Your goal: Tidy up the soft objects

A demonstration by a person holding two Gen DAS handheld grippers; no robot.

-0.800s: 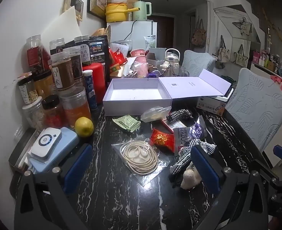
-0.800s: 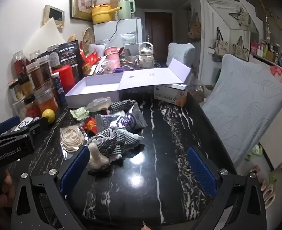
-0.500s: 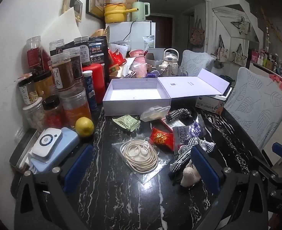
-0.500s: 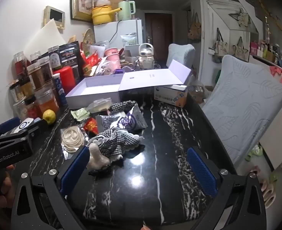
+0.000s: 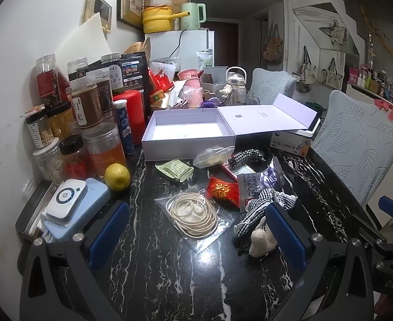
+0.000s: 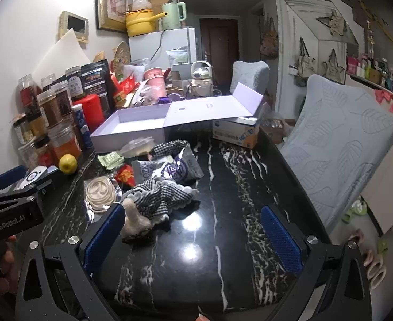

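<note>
From the left wrist, the left gripper (image 5: pixel 195 234) hangs tilted down over the black marble table (image 5: pixel 169 281) with its fingers spread wide and empty; between them lies a bagged coil of cord (image 5: pixel 193 214), the checked cloth (image 5: pixel 263 204) and a small white plush (image 5: pixel 260 239) lie by the right finger, snack packets sit farther off, and the open white box (image 5: pixel 188 133) stands at the far side, jars (image 5: pixel 89 123) and a lemon (image 5: pixel 117 177) crowding the left. From the right wrist, the right gripper (image 6: pixel 193 238) is likewise tilted down, wide and empty over bare table, with the checked cloth (image 6: pixel 164 194) and white plush (image 6: pixel 135 219) just beside its left finger, the open box (image 6: pixel 132 128) far left, and a leaf-patterned chair (image 6: pixel 338 155) to the right.
</note>
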